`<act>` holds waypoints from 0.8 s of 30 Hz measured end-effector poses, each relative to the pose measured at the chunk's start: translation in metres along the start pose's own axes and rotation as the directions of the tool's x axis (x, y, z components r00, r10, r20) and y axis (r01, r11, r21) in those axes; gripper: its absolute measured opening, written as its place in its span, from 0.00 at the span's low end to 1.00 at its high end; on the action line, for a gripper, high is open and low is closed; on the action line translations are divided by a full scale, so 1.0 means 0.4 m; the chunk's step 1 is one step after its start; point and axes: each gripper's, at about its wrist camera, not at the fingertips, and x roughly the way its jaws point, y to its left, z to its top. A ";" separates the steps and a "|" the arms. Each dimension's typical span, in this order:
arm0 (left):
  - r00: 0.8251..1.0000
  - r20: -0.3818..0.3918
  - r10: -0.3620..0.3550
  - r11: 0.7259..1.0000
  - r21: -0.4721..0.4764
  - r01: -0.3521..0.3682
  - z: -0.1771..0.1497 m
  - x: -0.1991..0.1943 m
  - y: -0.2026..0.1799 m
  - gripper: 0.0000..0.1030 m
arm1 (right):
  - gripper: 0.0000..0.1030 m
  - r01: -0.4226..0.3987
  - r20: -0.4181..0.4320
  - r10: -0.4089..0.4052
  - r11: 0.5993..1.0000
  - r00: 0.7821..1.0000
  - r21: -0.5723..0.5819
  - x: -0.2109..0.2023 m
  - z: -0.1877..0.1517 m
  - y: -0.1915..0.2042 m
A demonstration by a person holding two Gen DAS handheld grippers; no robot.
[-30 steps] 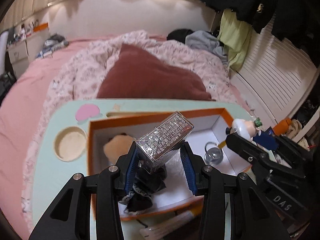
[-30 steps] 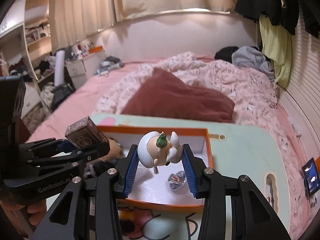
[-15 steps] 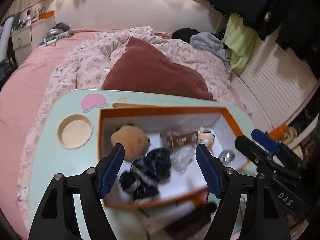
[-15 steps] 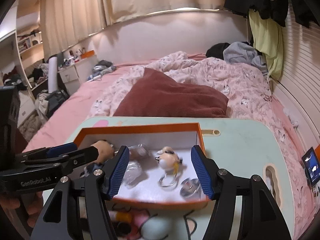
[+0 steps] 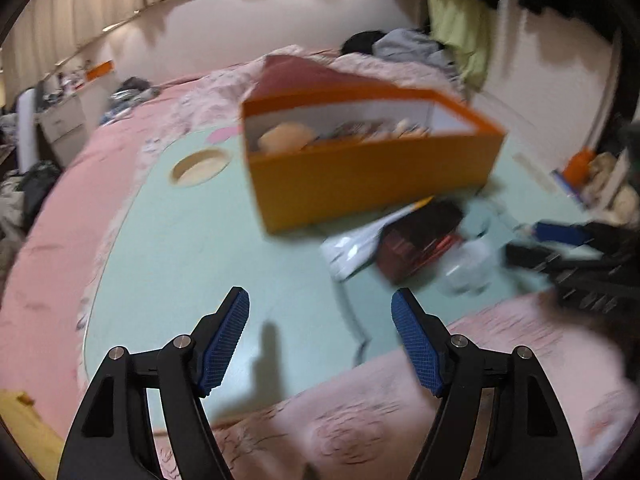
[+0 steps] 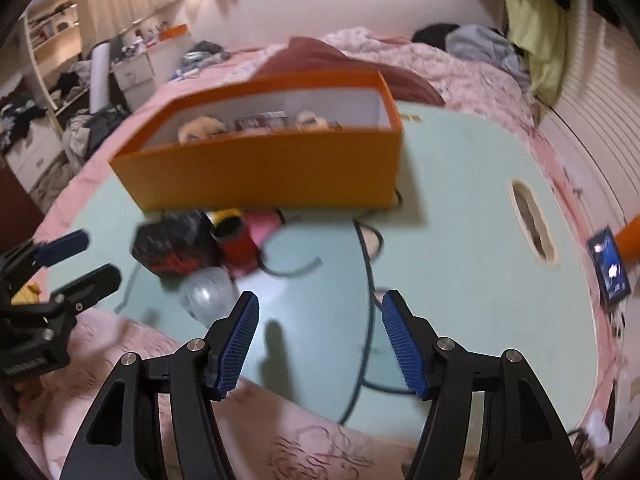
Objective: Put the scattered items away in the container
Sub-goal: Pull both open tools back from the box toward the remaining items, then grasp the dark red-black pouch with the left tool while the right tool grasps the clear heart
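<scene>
An orange box (image 5: 368, 172) stands on a mint-green lap table (image 5: 180, 248); it also shows in the right wrist view (image 6: 264, 172). A tan plush (image 5: 286, 136), a small carton and a figure lie inside it. In front of the box lie a dark red-and-black packet (image 6: 172, 248), a red cylinder (image 6: 236, 246), a clear plastic ball (image 6: 206, 290), a white packet (image 5: 360, 246) and a dark cable (image 6: 370, 288). My left gripper (image 5: 320, 320) is open and empty, low over the table's near edge. My right gripper (image 6: 320, 320) is open and empty, just right of the clear ball.
The table rests on a pink bed with a dark red cushion (image 6: 320, 56) behind the box. The table has a round cup recess (image 5: 200, 166) at left and a slot handle (image 6: 532, 220) at right. A phone (image 6: 610, 270) lies at the right edge.
A second ago each gripper held an item over the box; half a second ago both were open with the items lying inside. Both have since dropped back low to the table's near edge.
</scene>
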 end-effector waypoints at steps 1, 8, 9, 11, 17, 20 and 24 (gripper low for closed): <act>1.000 -0.022 -0.016 1.000 -0.011 0.016 0.001 0.014 0.004 0.74 | 0.62 0.009 -0.004 -0.009 1.000 1.000 0.006 0.004 -0.002 -0.004; 1.000 0.006 -0.022 1.000 -0.008 0.022 0.002 0.005 -0.006 0.88 | 0.92 0.027 -0.040 -0.031 0.995 0.999 -0.092 0.030 -0.018 0.037; 1.000 0.004 -0.020 1.000 -0.011 0.020 0.004 0.005 -0.005 0.90 | 0.92 0.027 -0.041 -0.031 0.995 0.999 -0.092 0.031 -0.019 0.037; 1.000 0.001 -0.014 1.000 -0.015 0.014 0.004 0.007 -0.002 0.92 | 0.93 0.024 -0.043 -0.028 0.995 0.999 -0.092 0.032 -0.021 0.036; 1.000 0.006 -0.016 1.000 -0.019 0.016 -0.012 0.023 0.000 0.93 | 0.94 0.022 -0.043 -0.026 0.996 0.999 -0.092 0.034 -0.022 0.034; 0.993 0.039 -0.110 0.994 -0.008 0.111 -0.010 0.005 0.004 0.87 | 0.94 0.019 -0.042 -0.023 0.996 0.999 -0.091 0.032 -0.018 0.035; 0.971 0.154 -0.185 0.980 0.100 0.171 0.019 -0.059 -0.038 0.83 | 0.95 0.017 -0.040 -0.021 0.996 0.999 -0.092 0.032 -0.016 0.037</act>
